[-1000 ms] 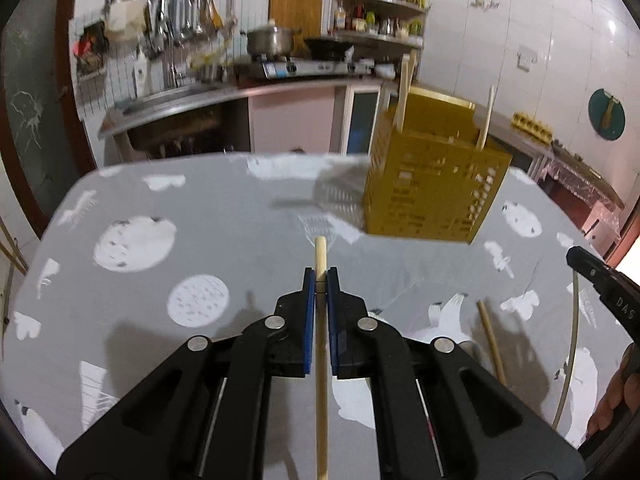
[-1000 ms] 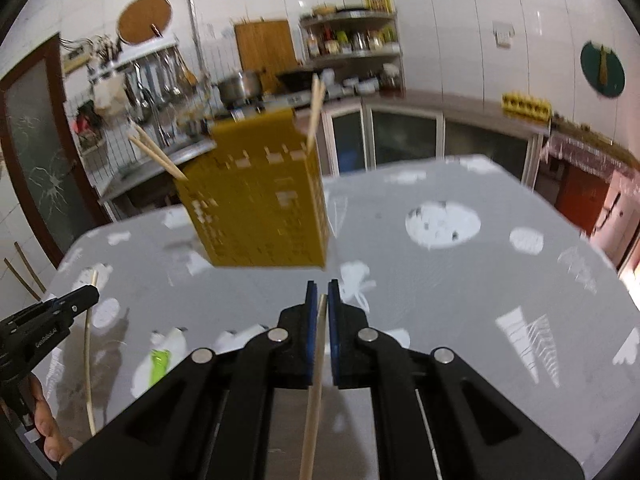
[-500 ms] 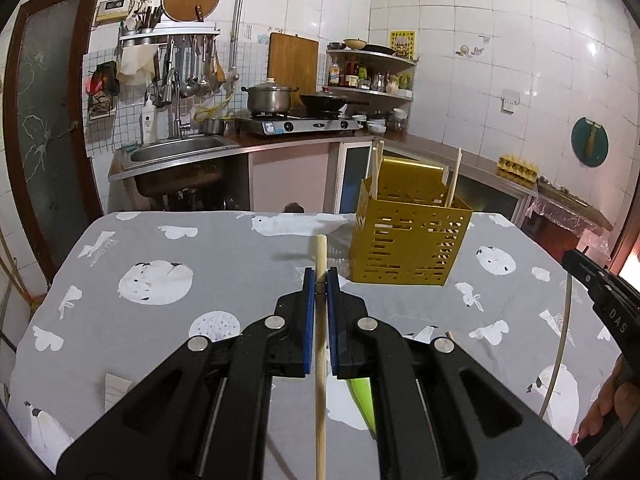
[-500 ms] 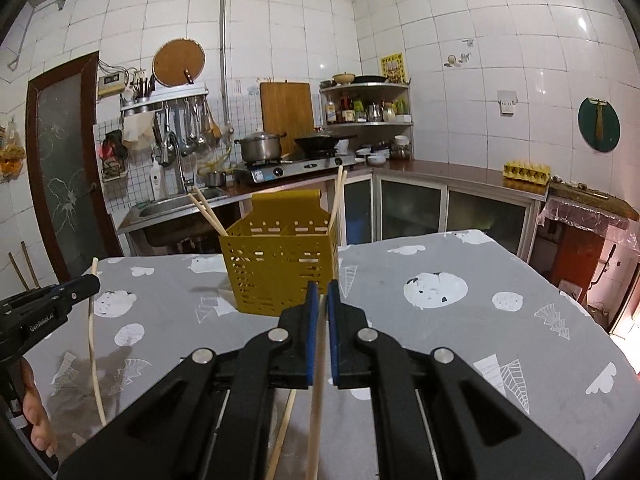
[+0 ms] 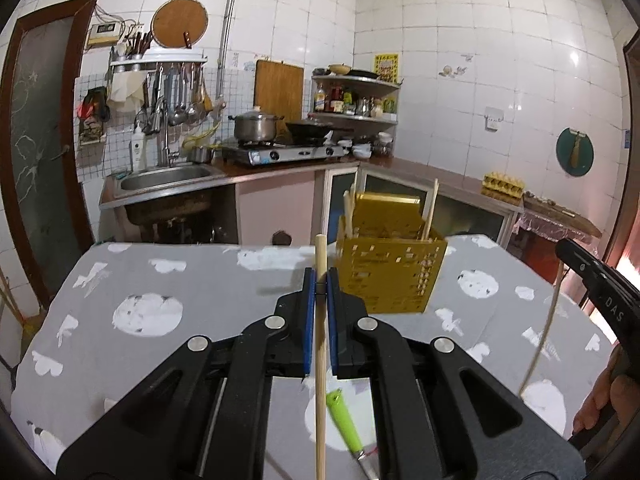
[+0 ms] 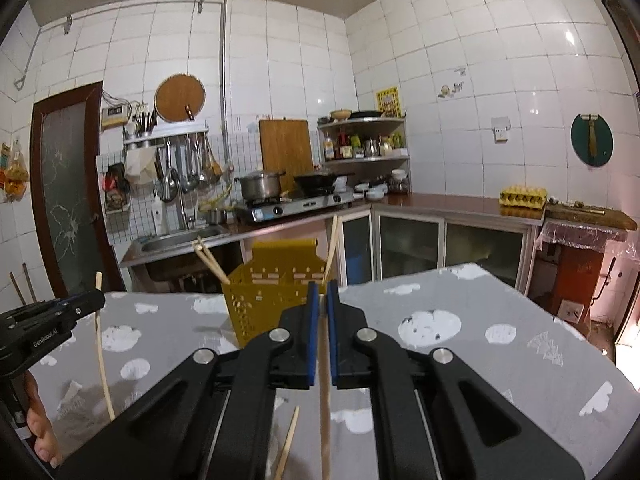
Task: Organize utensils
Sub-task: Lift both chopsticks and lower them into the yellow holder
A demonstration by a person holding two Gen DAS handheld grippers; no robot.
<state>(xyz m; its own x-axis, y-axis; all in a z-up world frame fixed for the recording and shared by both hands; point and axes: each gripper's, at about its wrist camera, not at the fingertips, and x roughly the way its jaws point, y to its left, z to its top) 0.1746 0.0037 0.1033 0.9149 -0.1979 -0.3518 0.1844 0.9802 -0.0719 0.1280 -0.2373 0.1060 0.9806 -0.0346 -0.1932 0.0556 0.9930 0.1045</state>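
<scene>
both claws raised, chopsticks clamped

My left wrist camera sits just behind the left gripper and looks forward and slightly down along its jaws across the table toward the kitchen wall. My right wrist camera sits likewise behind the right gripper, aimed nearer level. Both views share the yellow utensil basket, the tabletop, the stove, and each other's gripper at the frame edge.
</scene>
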